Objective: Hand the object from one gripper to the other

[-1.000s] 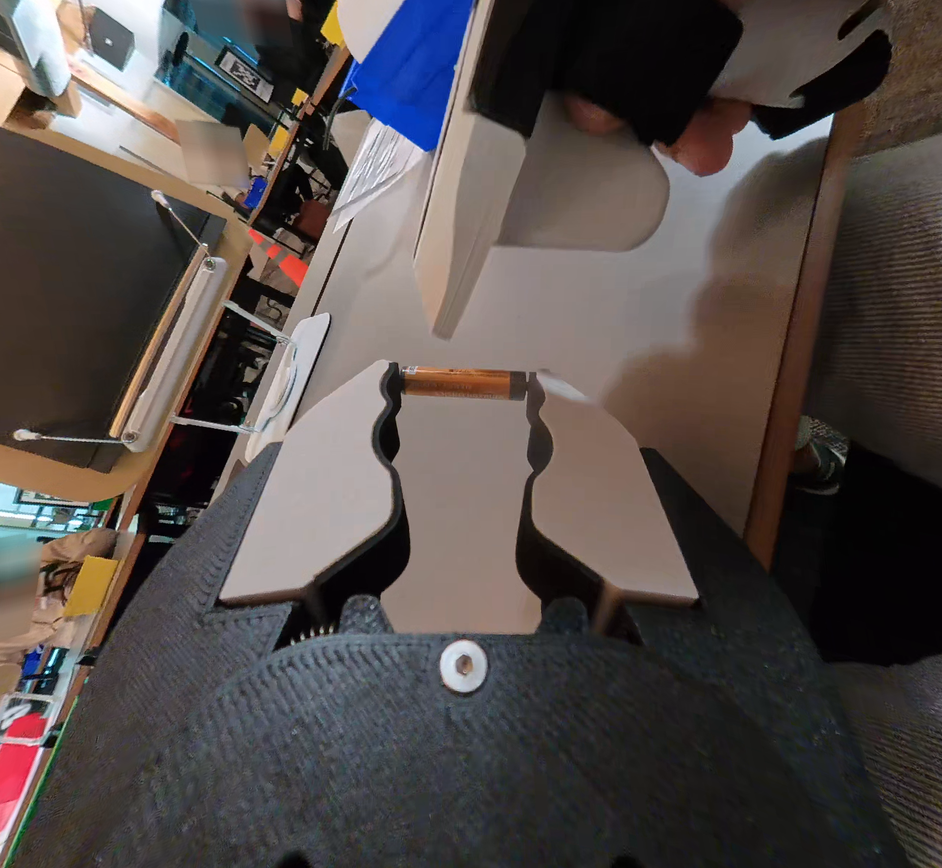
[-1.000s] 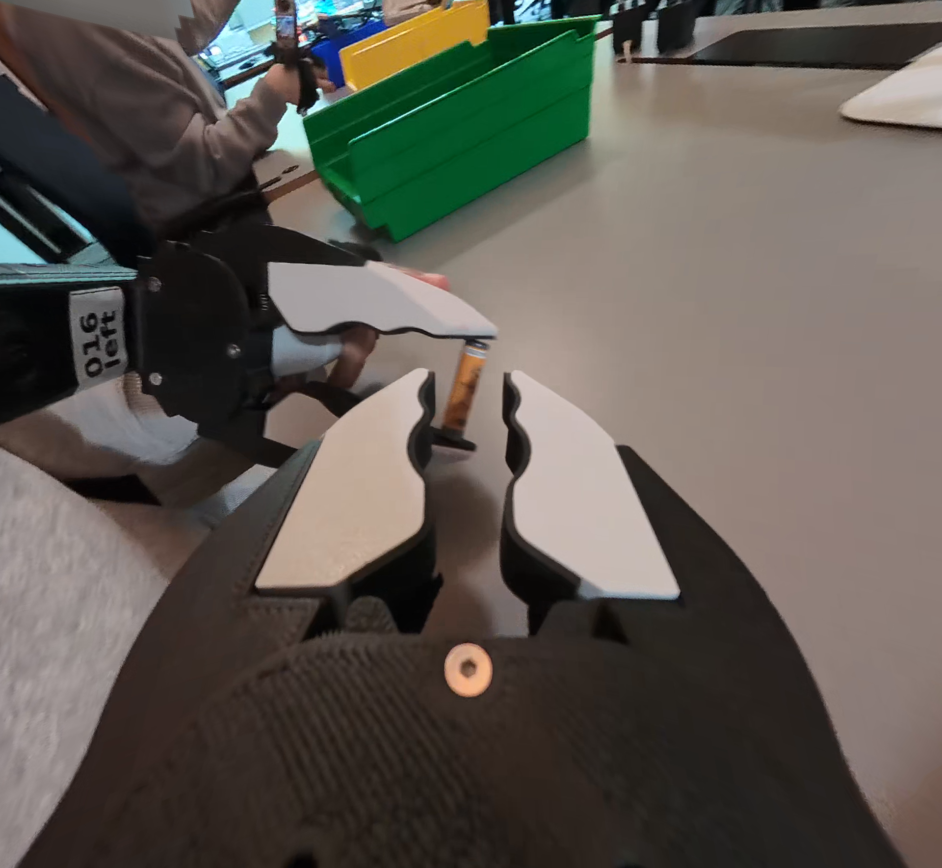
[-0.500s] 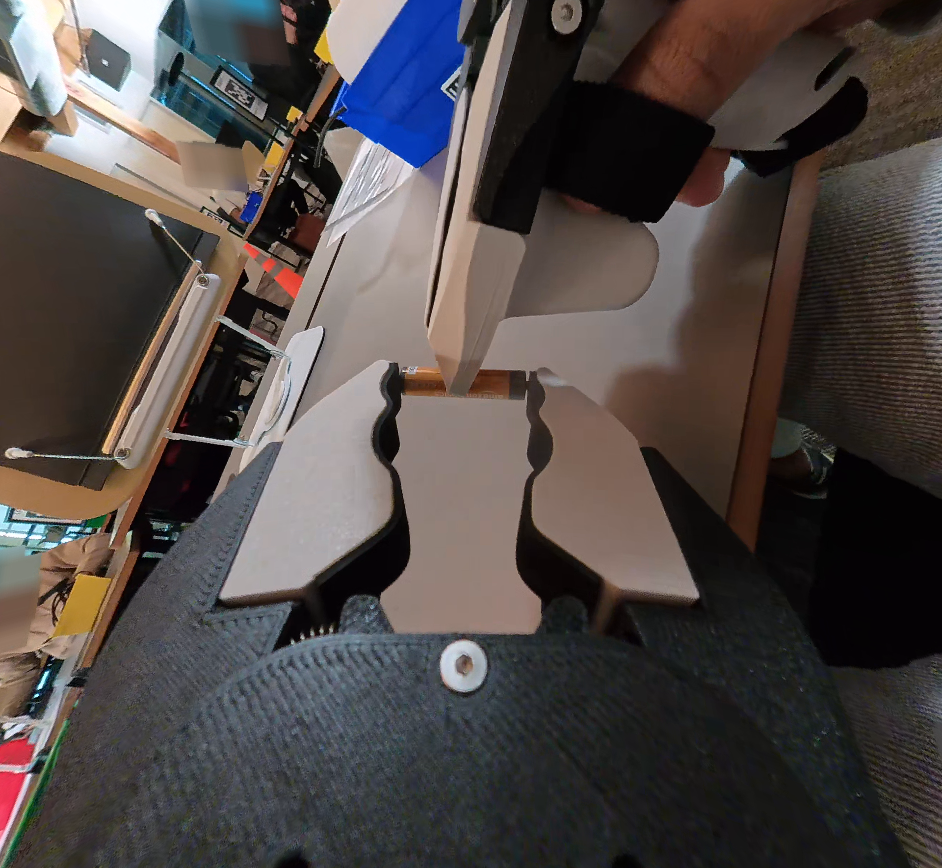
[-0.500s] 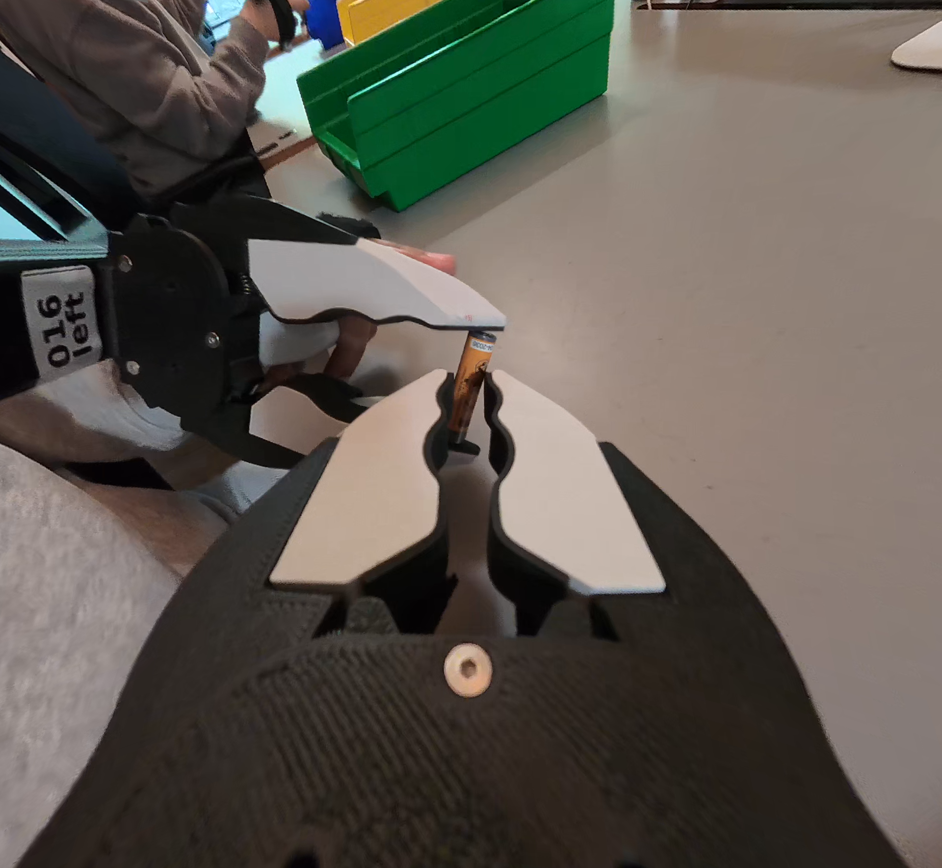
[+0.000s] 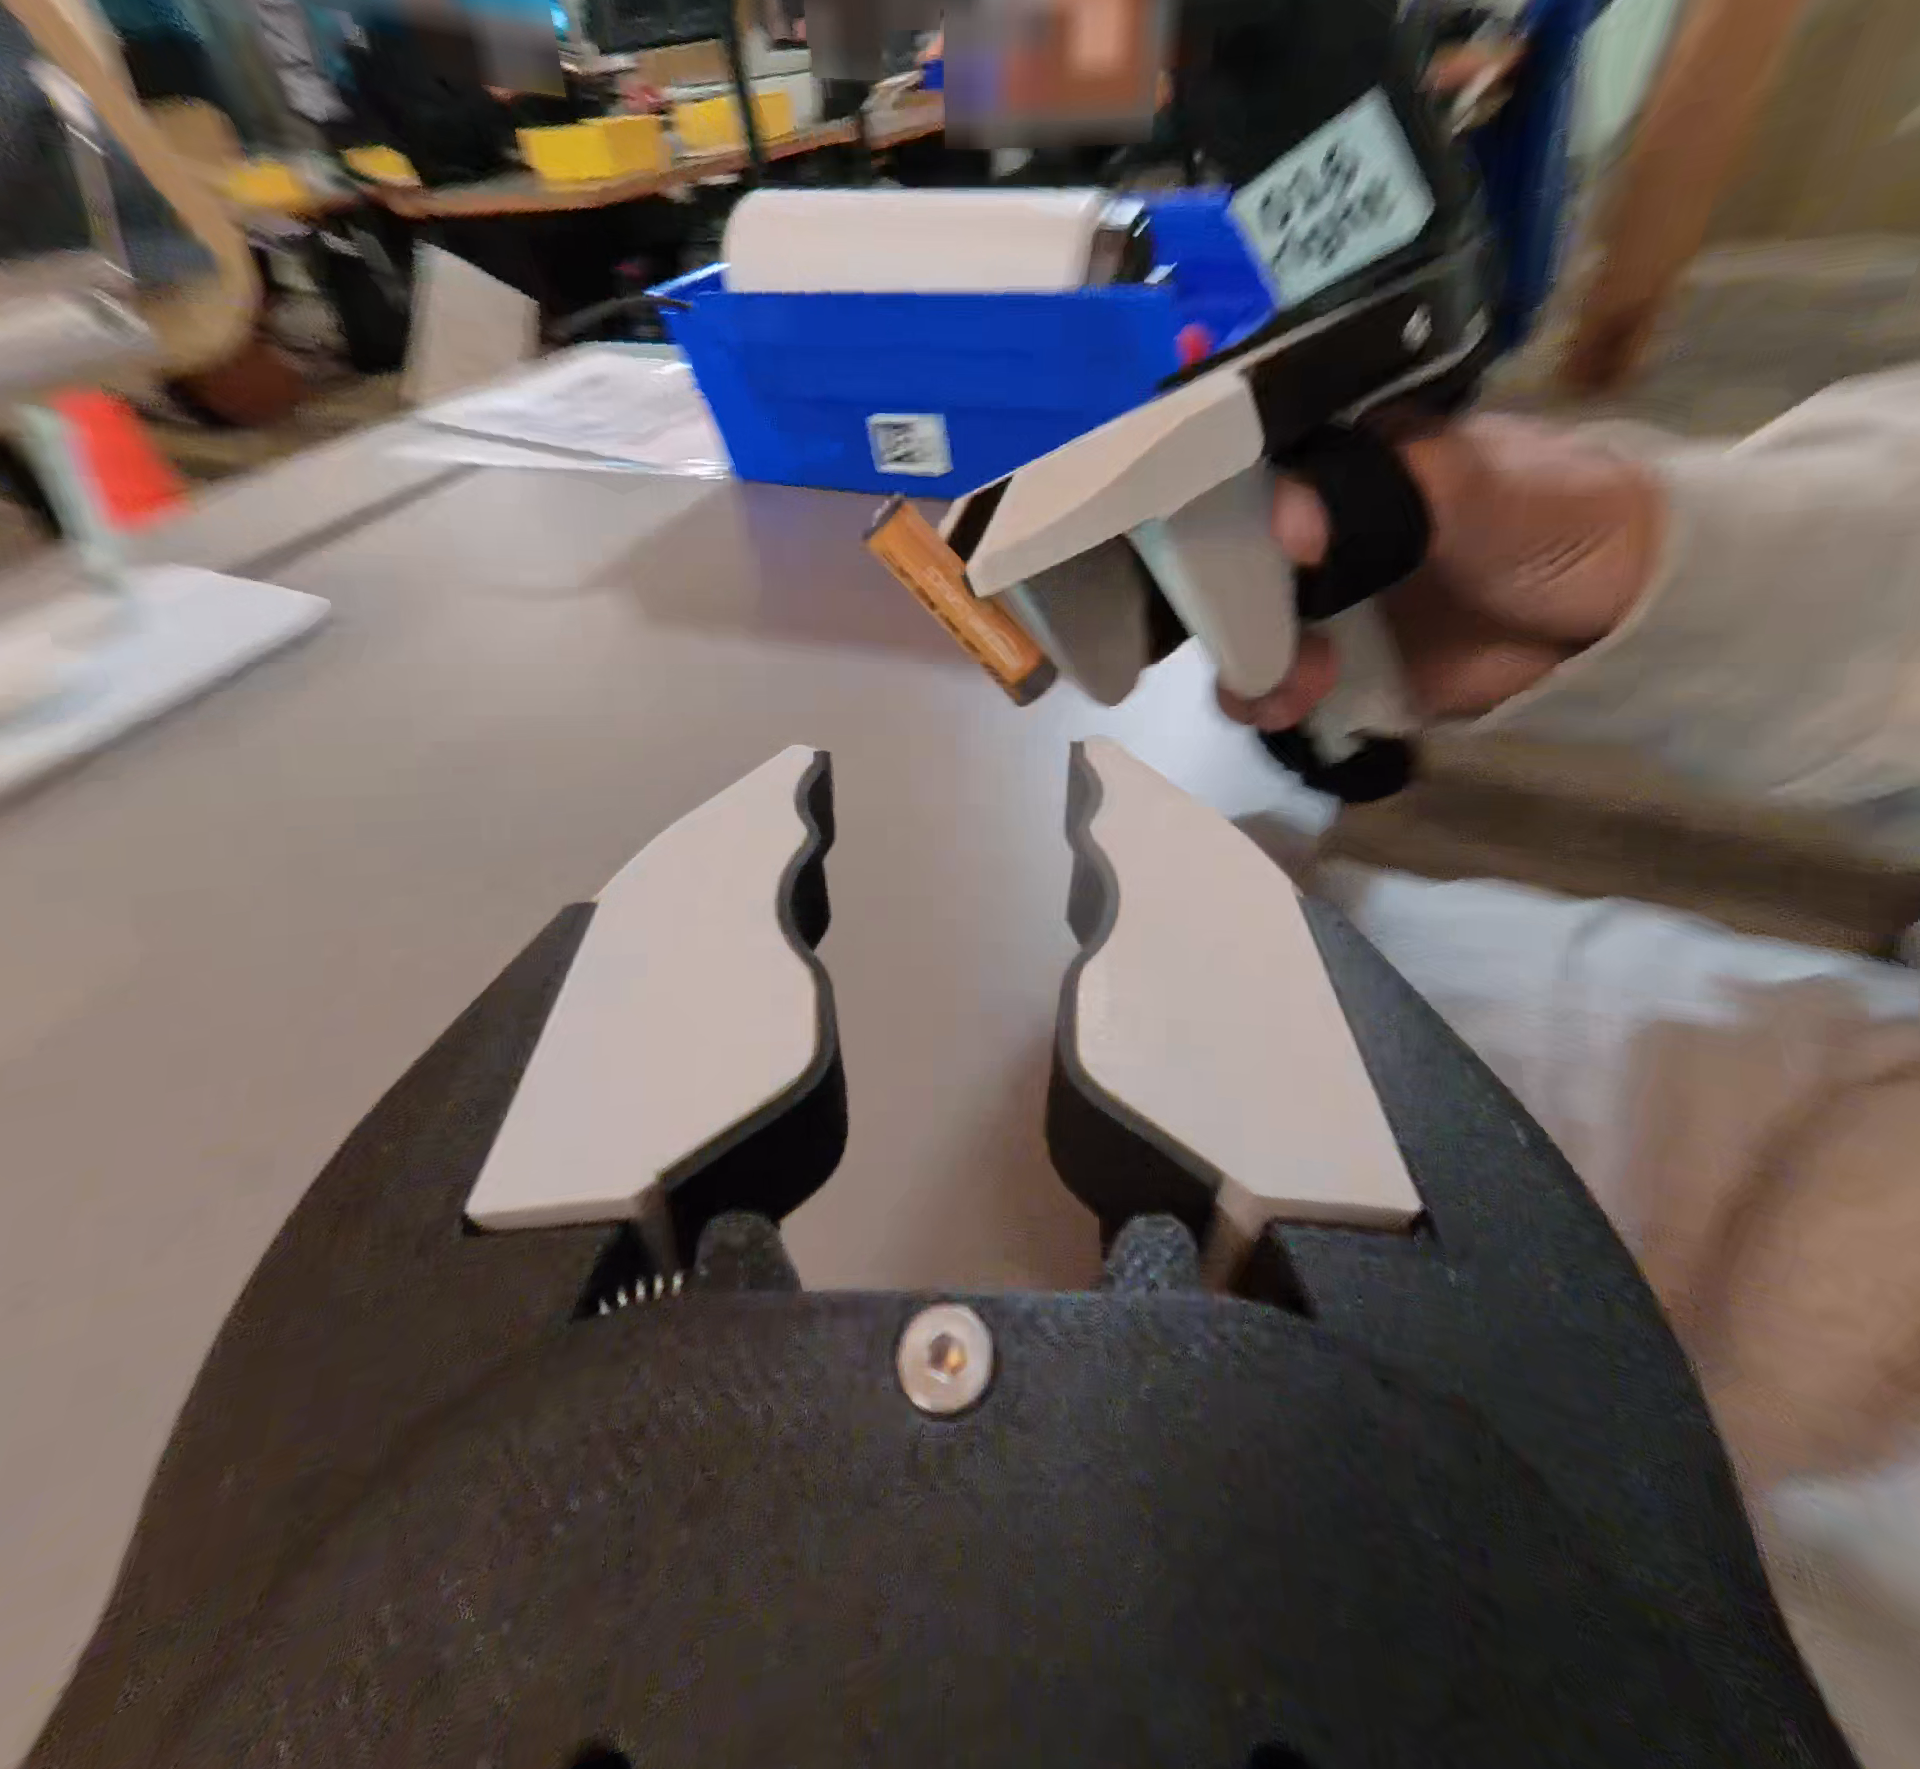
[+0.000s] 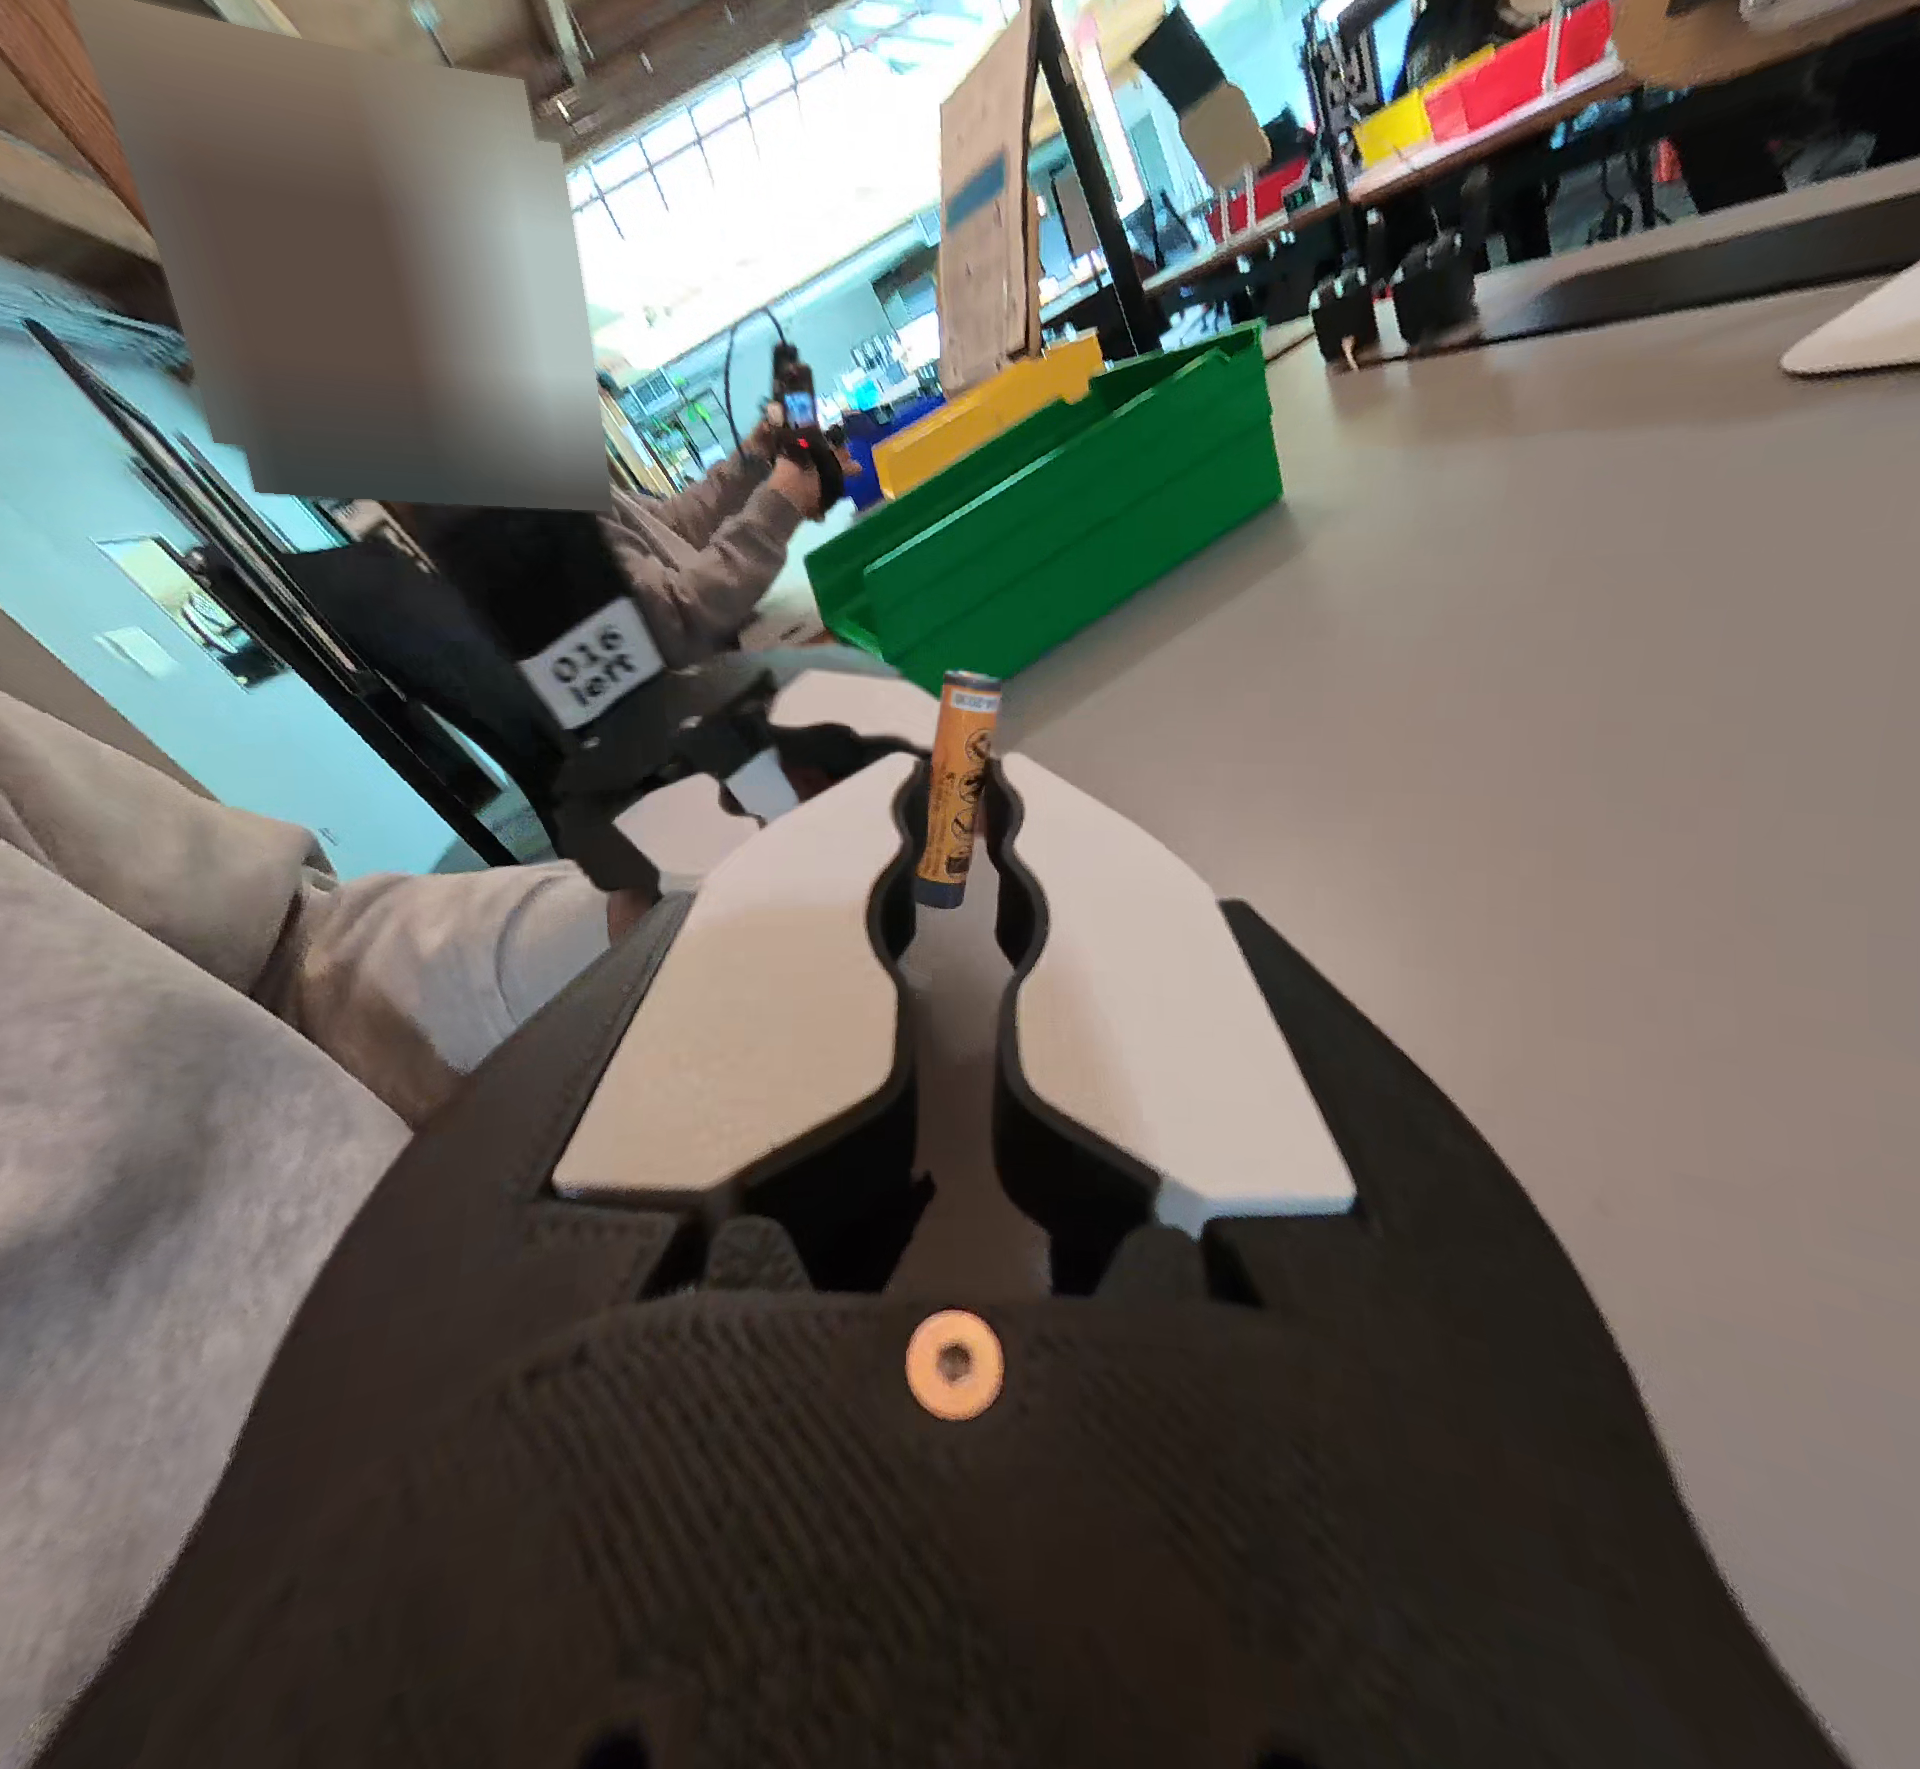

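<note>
A copper and black battery [image 6: 954, 803] stands upright between the fingertips of my right gripper [image 6: 951, 784], which is shut on it above the grey table [image 6: 1558, 732]. In the left wrist view the battery [image 5: 951, 599] hangs tilted from the right gripper [image 5: 1013, 576], up and to the right of my left gripper [image 5: 948, 769]. My left gripper is open and empty, and apart from the battery. It also shows in the right wrist view [image 6: 727, 763], behind and left of the battery.
A blue bin [image 5: 935, 389] with a white roll stands at the back in the left wrist view. A green bin [image 6: 1060, 524] and a yellow bin [image 6: 987, 415] stand behind the battery in the right wrist view. A white stand base [image 5: 125, 649] lies at the left. Another person sits at the far left.
My right gripper has shut on the battery. My left gripper has let go of it, turned level and drawn back. The battery now rides in the right gripper alone.
</note>
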Available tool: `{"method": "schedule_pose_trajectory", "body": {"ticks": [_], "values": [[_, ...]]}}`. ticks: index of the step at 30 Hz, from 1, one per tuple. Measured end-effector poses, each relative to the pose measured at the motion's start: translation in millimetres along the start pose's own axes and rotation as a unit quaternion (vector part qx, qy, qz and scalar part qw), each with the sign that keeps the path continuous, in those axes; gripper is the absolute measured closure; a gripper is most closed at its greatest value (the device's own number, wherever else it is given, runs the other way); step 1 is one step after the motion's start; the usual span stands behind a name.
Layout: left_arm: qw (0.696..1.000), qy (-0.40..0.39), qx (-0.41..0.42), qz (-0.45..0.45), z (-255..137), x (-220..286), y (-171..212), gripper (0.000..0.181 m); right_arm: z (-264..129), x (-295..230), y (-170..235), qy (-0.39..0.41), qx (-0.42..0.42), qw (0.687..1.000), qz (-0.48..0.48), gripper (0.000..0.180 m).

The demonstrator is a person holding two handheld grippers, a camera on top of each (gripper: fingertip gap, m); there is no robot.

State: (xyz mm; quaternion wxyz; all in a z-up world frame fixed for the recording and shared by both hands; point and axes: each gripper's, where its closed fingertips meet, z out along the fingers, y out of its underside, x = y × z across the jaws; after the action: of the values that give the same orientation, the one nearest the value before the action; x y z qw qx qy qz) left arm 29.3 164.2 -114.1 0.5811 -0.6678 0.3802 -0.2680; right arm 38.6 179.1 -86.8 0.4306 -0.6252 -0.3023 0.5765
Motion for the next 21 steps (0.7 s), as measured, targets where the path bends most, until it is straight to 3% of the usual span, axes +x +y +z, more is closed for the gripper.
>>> {"method": "schedule_pose_trajectory", "body": {"ticks": [1, 5, 9, 13, 16, 21], "values": [[0.998, 0.038, 0.016, -0.052, -0.7, 5.0, -3.5, 0.141, -1.3, -0.9, -3.4, -0.006, 0.011, 1.000, 0.001, 0.169], [0.961, 0.148, 0.053, -0.226, -2.4, 15.5, -12.0, 0.142, -2.0, -9.4, -11.1, -0.031, 0.039, 0.999, -0.014, 0.170], [0.910, 0.222, 0.093, -0.338, -6.9, 19.4, -23.2, 0.146, 2.4, -21.1, -10.6, -0.051, 0.042, 0.996, -0.053, 0.169], [0.887, 0.259, 0.113, -0.365, -10.7, 24.2, -30.1, 0.151, 6.3, -31.3, -8.4, -0.067, 0.042, 0.994, -0.076, 0.169], [0.890, 0.262, 0.108, -0.356, -9.0, 28.6, -29.0, 0.151, 8.4, -36.0, -6.5, -0.079, 0.040, 0.993, -0.075, 0.170], [0.887, 0.268, 0.123, -0.354, -12.7, 27.9, -33.1, 0.168, 10.4, -38.8, -4.4, -0.083, 0.037, 0.992, -0.084, 0.169]]}}
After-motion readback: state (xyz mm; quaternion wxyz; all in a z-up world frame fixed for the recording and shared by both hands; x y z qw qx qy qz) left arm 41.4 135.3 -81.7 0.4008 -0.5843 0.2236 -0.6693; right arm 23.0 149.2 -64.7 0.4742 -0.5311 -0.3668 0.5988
